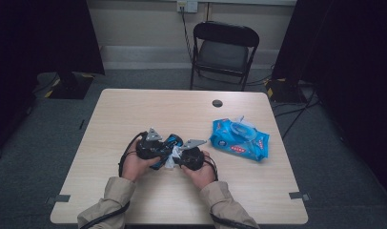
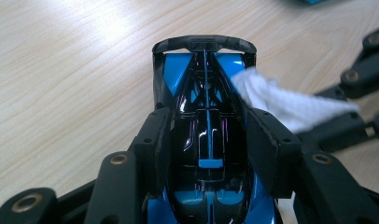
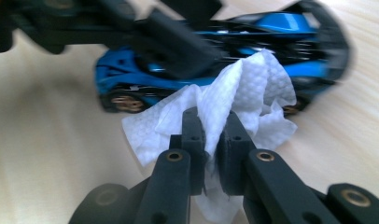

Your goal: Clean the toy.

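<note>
A blue and black toy race car (image 1: 172,140) sits near the middle of the table between my two hands. My left gripper (image 2: 208,135) is shut on the car (image 2: 204,88), one pad on each flank of its body, looking along it toward the rear wing. My right gripper (image 3: 212,126) is shut on a crumpled white wipe (image 3: 246,86). The wipe (image 2: 281,100) lies against the car's side (image 3: 127,74) close to the wing. In the high view my left gripper (image 1: 163,147) and my right gripper (image 1: 176,158) meet at the car.
An opened blue pack of wipes (image 1: 239,140) lies on the light wooden table (image 1: 134,109) to the right of my hands. A cable hole (image 1: 217,103) is near the far edge. A black folding chair (image 1: 223,50) stands beyond the table.
</note>
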The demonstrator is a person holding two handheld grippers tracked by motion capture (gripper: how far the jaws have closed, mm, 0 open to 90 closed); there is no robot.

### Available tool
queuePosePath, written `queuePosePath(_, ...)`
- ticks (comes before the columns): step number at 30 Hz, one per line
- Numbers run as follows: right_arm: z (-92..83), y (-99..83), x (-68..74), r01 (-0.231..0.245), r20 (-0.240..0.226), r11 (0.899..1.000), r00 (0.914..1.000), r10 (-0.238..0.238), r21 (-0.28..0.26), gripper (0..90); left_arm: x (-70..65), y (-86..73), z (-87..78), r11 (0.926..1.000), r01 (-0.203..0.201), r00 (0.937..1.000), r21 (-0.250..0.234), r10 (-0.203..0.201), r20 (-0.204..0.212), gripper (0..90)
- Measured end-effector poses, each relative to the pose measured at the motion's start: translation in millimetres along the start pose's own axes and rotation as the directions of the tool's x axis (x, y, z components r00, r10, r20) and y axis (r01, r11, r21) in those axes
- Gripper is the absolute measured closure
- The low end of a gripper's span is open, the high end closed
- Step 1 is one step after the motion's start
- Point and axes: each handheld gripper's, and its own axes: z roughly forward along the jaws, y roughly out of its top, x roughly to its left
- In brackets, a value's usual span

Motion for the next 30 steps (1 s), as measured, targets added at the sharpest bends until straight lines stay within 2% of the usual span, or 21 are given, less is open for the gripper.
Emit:
queuePosePath(1, 0.0, 0.0, 0.0, 0.0, 0.0, 1.0, 1.0, 0.0, 0.0, 83.1, 0.0, 0.0, 0.0, 1.0, 0.0, 1.0, 0.0, 0.0, 0.0, 51.1)
queuePosePath(2, 1.9, 1.0, 6.5, 0.021, -0.005, 1.0, 0.9998, -0.021, 0.005, 83.0, 0.7, -0.1, -0.4, 1.0, -0.006, 1.0, 0.004, 0.006, 0.001, 51.1)
queuePosePath(14, 3.9, -0.9, 20.3, 0.029, -0.062, 1.0, 0.9976, -0.029, 0.0, 83.1, 0.5, -0.4, -0.4, 1.0, 0.003, 1.0, -0.001, -0.003, 0.003, 51.1)
queuePosePath(22, 7.0, -1.0, 36.2, 0.053, -0.105, 0.999, 0.9931, -0.053, 0.002, 83.1, -0.2, -0.7, -0.5, 1.0, 0.008, 1.0, -0.002, -0.008, 0.005, 51.1)
queuePosePath(30, 8.9, -1.4, 43.9, 0.059, -0.131, 0.998, 0.9897, -0.059, 0.001, 83.1, -0.5, -1.1, -0.8, 1.0, 0.003, 1.0, 0.001, -0.003, 0.002, 51.1)
